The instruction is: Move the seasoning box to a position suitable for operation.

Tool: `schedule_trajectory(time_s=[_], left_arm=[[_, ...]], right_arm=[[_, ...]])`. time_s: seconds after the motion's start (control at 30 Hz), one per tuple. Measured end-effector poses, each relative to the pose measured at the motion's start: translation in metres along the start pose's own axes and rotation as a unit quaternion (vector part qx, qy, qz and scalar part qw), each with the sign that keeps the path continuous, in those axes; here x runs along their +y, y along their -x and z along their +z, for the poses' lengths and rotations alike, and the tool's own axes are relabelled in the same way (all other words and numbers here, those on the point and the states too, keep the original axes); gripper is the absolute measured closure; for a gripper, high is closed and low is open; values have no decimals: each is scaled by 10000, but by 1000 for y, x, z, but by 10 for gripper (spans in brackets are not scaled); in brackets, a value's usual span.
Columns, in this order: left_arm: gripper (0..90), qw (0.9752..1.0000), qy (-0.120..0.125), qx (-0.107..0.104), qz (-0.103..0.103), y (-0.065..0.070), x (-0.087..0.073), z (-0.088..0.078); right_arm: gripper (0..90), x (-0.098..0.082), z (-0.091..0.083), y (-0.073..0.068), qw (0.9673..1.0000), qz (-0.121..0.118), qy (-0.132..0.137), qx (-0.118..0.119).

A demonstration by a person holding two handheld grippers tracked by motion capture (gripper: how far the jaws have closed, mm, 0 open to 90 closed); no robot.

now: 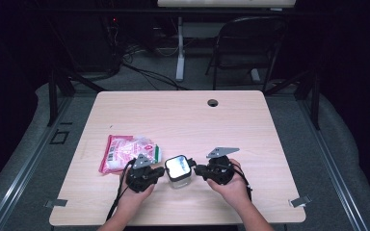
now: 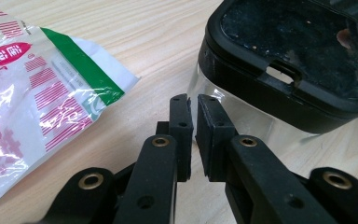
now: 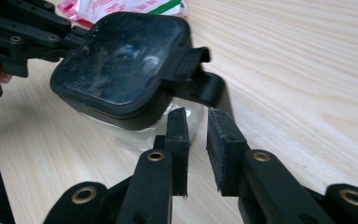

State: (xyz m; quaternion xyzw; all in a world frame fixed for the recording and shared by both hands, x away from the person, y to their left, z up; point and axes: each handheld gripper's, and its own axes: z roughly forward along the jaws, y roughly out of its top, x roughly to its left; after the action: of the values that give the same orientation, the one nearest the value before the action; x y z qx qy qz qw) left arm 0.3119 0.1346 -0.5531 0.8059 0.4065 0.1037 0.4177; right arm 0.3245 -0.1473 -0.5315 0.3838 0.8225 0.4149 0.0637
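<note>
Both grippers close in on the lidded jar near the bench's front edge.

The left gripper (image 2: 193, 100), jaws a narrow slit with nothing between, noses the clear container (image 1: 178, 169) under its black lid (image 3: 121, 65); the right gripper (image 3: 198, 116), slightly parted and empty, faces the lid's latch (image 3: 189, 60). Best: brace left, then lift the latch squarely. The snack bag (image 1: 120, 153) lies toward the left edge.

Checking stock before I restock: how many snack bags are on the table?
1. The snack bag lies left of the clear container, behind the left tool.
</note>
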Motion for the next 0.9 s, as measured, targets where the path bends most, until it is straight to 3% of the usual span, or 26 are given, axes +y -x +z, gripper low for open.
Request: schedule_trajectory(time_s=[0.13, 0.3, 0.43, 0.57, 0.9], left_arm=[[825, 10000, -1, 2, 61, 1, -1, -2], [793, 10000, 42, -22, 46, 2, -3, -6], [777, 10000, 62, -45, 40, 5, -5, -6], [771, 10000, 50, -59, 54, 6, -6, -7], [784, 9999, 26, -108, 51, 7, -1, -4]], right_arm=[[684, 2, -3, 6, 10000, -43, -32, -41], [584, 1, 11, 11, 9992, -199, -288, -177], [587, 1, 23, 15, 9995, -171, -235, -147], [633, 2, 29, 13, 9991, -286, -294, -89], [717, 1, 19, 11, 9992, -229, -322, -96]])
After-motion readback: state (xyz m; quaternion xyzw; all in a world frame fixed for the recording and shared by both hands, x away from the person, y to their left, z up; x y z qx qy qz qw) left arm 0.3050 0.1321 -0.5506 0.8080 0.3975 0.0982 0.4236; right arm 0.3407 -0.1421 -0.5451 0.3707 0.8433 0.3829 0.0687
